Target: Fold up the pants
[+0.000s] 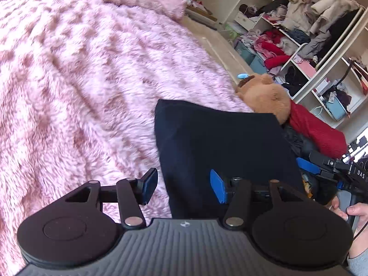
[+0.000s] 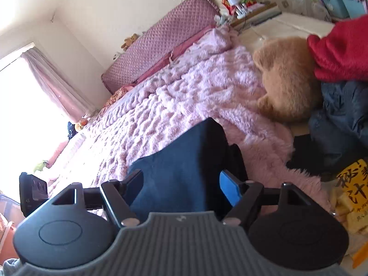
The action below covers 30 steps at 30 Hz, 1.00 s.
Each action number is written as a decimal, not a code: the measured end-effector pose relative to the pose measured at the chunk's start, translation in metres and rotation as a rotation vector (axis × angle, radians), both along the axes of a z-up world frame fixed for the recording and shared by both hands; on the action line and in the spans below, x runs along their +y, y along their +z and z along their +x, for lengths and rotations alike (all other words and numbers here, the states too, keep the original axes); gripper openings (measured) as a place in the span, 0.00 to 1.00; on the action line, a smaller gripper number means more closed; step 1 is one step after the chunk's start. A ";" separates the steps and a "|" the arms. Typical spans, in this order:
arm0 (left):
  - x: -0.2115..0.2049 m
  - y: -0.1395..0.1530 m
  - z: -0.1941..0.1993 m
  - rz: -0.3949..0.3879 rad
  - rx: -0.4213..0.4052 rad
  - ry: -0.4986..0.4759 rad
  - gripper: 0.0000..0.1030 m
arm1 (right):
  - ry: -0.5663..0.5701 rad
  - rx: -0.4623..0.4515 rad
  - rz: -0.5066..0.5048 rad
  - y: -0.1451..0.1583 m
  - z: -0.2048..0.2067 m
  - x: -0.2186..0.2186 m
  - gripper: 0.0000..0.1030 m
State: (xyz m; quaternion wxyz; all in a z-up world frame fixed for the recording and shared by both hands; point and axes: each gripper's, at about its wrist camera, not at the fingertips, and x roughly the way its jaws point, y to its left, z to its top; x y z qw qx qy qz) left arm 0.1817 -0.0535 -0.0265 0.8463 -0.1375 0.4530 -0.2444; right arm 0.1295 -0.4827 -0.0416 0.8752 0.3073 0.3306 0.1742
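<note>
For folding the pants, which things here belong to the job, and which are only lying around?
Belong to the job:
- dark pants
- left tongs, open
- right tongs, open

Only lying around:
- pink blanket
- plush bear
- red garment
- yellow snack bag
- shelves of clothes

Left gripper (image 1: pixel 184 189) agape; right gripper (image 2: pixel 184 188) agape.

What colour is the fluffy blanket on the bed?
The shaggy fluffy blanket is pale pink, clearest in the left wrist view.
</note>
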 end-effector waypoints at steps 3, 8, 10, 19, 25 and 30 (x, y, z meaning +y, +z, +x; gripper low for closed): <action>0.013 -0.019 0.004 -0.158 0.046 -0.005 0.59 | 0.035 0.072 0.031 -0.026 0.024 -0.010 0.67; 0.029 -0.053 0.029 -0.378 0.184 -0.027 0.63 | 0.186 0.104 0.212 -0.060 0.050 -0.016 0.61; 0.030 -0.059 0.037 -0.440 0.202 -0.031 0.63 | 0.231 0.110 0.277 -0.069 0.055 -0.016 0.49; 0.010 -0.080 0.072 -0.515 0.266 -0.023 0.49 | 0.273 0.150 0.378 -0.090 0.079 -0.002 0.50; 0.007 -0.054 0.063 -0.519 0.209 -0.005 0.27 | 0.222 0.077 0.253 -0.060 0.061 0.008 0.30; -0.004 -0.008 0.056 -0.427 0.142 -0.068 0.27 | 0.205 0.032 0.233 -0.022 0.046 0.015 0.22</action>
